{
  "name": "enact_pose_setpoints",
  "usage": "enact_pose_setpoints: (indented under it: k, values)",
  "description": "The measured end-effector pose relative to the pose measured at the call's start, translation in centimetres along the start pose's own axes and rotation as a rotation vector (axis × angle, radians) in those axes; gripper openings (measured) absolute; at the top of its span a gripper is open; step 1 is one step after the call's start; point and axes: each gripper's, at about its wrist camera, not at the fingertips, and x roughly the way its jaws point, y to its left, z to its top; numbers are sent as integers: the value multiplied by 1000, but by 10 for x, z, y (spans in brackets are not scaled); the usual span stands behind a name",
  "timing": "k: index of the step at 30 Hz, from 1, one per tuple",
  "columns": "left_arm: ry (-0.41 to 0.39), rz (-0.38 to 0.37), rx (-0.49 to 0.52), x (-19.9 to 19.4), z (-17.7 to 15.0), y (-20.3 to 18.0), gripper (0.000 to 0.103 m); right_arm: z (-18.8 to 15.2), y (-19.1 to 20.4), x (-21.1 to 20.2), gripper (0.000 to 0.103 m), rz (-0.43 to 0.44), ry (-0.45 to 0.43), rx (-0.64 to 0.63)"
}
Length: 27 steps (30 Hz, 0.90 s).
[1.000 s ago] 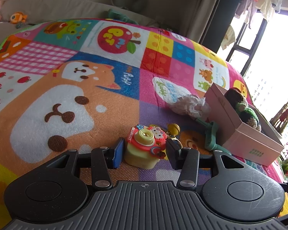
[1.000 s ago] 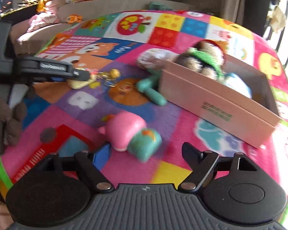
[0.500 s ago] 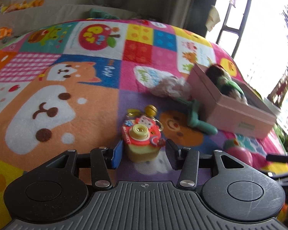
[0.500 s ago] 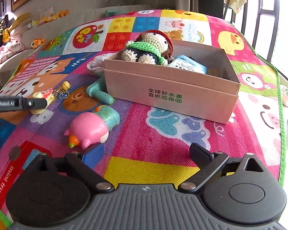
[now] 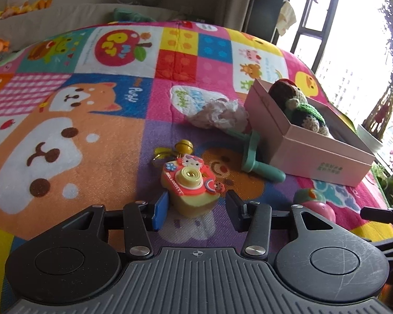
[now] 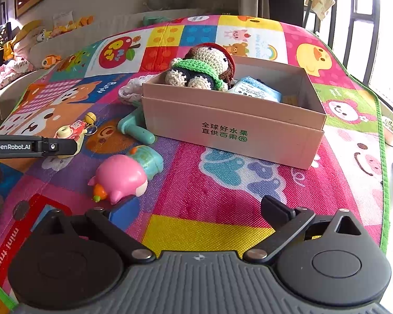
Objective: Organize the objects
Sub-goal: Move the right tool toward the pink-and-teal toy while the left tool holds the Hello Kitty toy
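Note:
A yellow and red toy camera keychain (image 5: 190,186) lies on the play mat between the fingers of my left gripper (image 5: 195,210), which is open around it with a gap on the right side. It also shows in the right wrist view (image 6: 70,133). A pink cardboard box (image 6: 233,128) holds a crocheted doll (image 6: 204,68) and a blue packet (image 6: 256,91). My right gripper (image 6: 199,209) is open and empty, with a pink and teal toy (image 6: 125,175) just ahead of its left finger.
A teal handled toy (image 5: 256,162) and a crumpled lace cloth (image 5: 220,113) lie against the box's left end. The box appears at the right of the left wrist view (image 5: 309,144). The colourful mat (image 6: 212,204) ends at a green border on the right.
The left gripper drew back slightly and its jaws opened wider around the toy camera. The right gripper swung right to face the box and stayed open.

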Motion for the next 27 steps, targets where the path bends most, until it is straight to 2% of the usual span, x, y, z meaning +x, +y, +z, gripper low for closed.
enact_pose_setpoints:
  k: [6,10,13,16,17,21,23,27]
  values:
    - [-5,20,-27,6,5,-1,51,0,0,0,103,-1,-1,4]
    - [-1,6,-24,6,5,-1,51,0,0,0,103,0,1,8]
    - [32,-76,13,2,1,-5,51,0,-1,0,103,0,3,10]
    - [89,-226,88,-6,-7,-12,50,0,-1,-1,103,-1,1,10]
    - [81,-236,105,-10,-9,-13,50,0,-1,0,103,-1,1,11]
    - [-11,-137,182,-20,0,-10,49,0,-1,0,103,0,-1,13]
    - [-24,-89,225,-15,8,-7,47,0,-1,-1,103,0,-1,13]
    - [-17,-80,345,-3,18,-1,48,0,-2,-1,103,3,-6,16]
